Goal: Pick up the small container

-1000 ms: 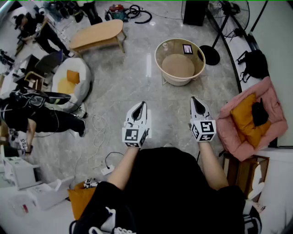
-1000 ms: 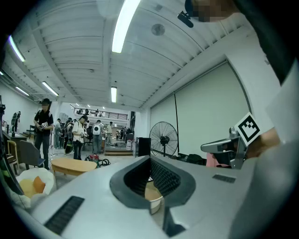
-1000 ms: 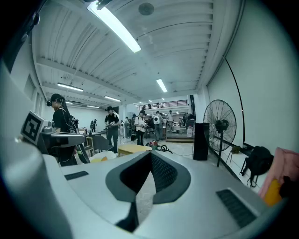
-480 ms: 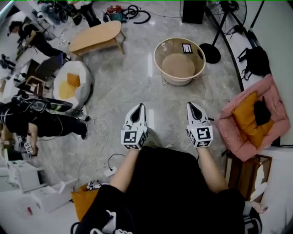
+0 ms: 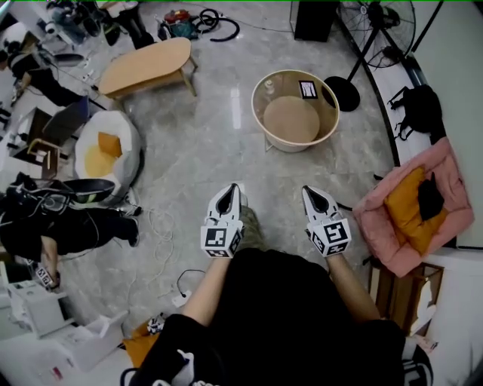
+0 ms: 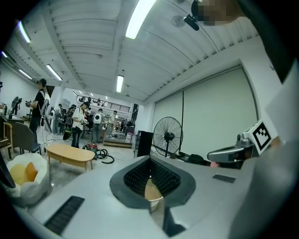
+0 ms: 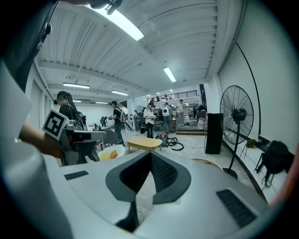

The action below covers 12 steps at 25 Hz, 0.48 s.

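A round beige tub-shaped table with a clear top stands on the floor ahead of me. On its top lie a small box with a black-and-white marker and a small clear item, too small to make out. My left gripper and right gripper hang side by side in front of my body, well short of the table, both shut and empty. In the left gripper view the jaws meet at their tips, with the beige table showing below them. The right gripper view shows its jaws closed too.
An oval wooden table stands far left, with a white beanbag seat nearer. A pink cushioned seat is at my right, a standing fan behind the round table. A person crouches left beside floor cables.
Both grippers have dropped lower and drawn closer to my body, still shut. The round table now sits a little lower in the head view.
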Tool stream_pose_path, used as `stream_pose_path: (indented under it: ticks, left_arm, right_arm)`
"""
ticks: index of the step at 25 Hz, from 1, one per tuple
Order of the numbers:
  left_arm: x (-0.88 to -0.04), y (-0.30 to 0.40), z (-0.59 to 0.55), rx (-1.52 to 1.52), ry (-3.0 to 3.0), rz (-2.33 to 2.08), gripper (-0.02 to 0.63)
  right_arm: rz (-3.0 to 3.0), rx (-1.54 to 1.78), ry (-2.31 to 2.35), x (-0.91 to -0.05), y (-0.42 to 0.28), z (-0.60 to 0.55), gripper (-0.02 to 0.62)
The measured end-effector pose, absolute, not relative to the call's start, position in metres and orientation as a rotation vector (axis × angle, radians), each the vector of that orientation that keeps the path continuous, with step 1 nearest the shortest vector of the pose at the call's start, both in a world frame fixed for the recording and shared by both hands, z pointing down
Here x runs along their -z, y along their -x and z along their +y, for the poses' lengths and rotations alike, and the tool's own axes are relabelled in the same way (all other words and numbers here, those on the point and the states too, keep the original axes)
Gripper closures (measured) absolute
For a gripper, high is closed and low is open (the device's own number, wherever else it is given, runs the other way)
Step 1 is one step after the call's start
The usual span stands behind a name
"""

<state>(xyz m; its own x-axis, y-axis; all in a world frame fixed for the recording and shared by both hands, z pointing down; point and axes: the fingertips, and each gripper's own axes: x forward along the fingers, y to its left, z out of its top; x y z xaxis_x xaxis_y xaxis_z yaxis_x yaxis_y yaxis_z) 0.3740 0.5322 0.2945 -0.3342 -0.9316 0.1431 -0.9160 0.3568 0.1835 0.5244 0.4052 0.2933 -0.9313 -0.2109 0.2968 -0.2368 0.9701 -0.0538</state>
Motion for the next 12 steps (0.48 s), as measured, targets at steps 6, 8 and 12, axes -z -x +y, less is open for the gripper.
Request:
stream_pose_path:
  ticks: [6,8,12]
  left_arm:
    - [-0.306,-0.257,0.492,0.224,-1.612,-2.355,0.586]
    - [-0.302,-0.223,0.479,0.205,-1.616,-2.366,0.586]
    - [-0.284,-0.168,0.459,0.184,-1.662,-2.375,0.586]
  right_arm:
    - [-2.804,-0.114,-0.413,-0.286,-0.413,0.337,0.578]
    - [-2.779,-0.11,-0.487,-0.283,-0.382,0.311,0.578]
    - [-2.751,-0.094,-0.637,-0.268,-0.331,0.27,0.578]
